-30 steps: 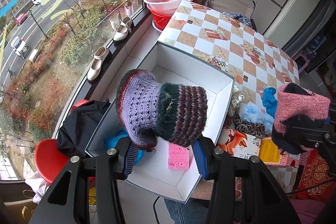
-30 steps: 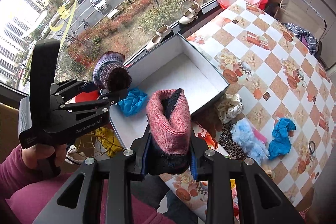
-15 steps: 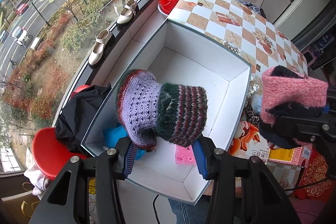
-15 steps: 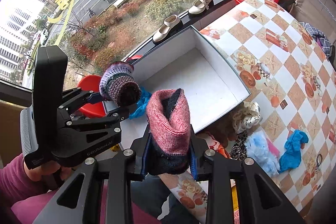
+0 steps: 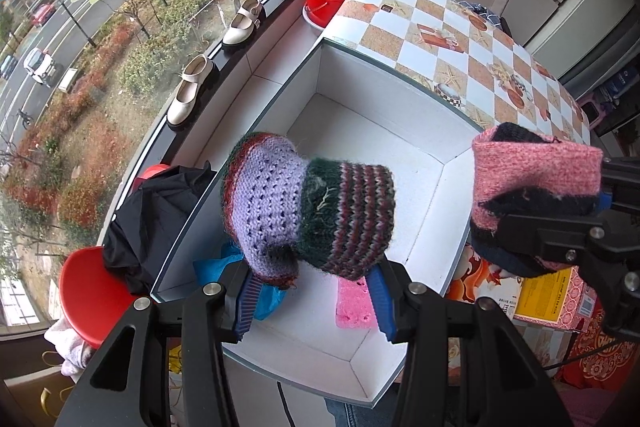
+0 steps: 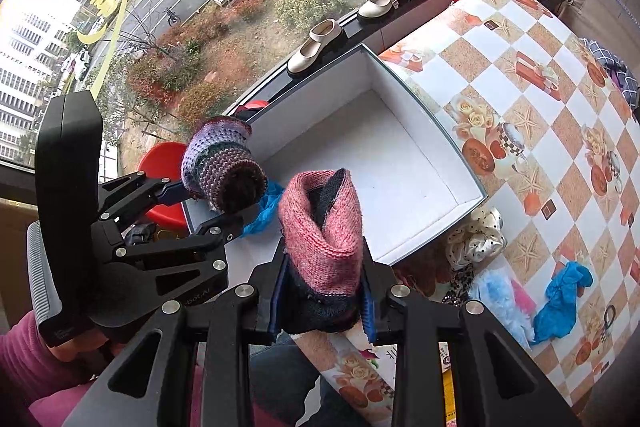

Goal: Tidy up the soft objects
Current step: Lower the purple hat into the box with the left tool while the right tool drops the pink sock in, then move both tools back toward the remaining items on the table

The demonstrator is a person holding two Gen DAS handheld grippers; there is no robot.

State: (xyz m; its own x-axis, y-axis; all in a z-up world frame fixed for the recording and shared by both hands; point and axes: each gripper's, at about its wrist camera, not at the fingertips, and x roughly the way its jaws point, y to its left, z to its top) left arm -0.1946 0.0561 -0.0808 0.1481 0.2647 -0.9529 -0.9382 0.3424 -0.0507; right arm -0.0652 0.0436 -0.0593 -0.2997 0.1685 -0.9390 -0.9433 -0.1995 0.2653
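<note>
While the large white open-topped cardboard box (image 5: 400, 163) sits at the window edge of the checkered tabletop (image 6: 540, 75), both bundles hang above it. Directly below the left gripper (image 5: 312, 291), whose jaws pinch a purple-and-striped knitted roll (image 5: 308, 215), is the box's near end. At its rim, the right gripper (image 6: 322, 301) clamps a pink-and-black knitted roll (image 6: 324, 247). Only the right view shows loose soft pieces beyond, like the small blue scrap (image 6: 560, 291)
</note>
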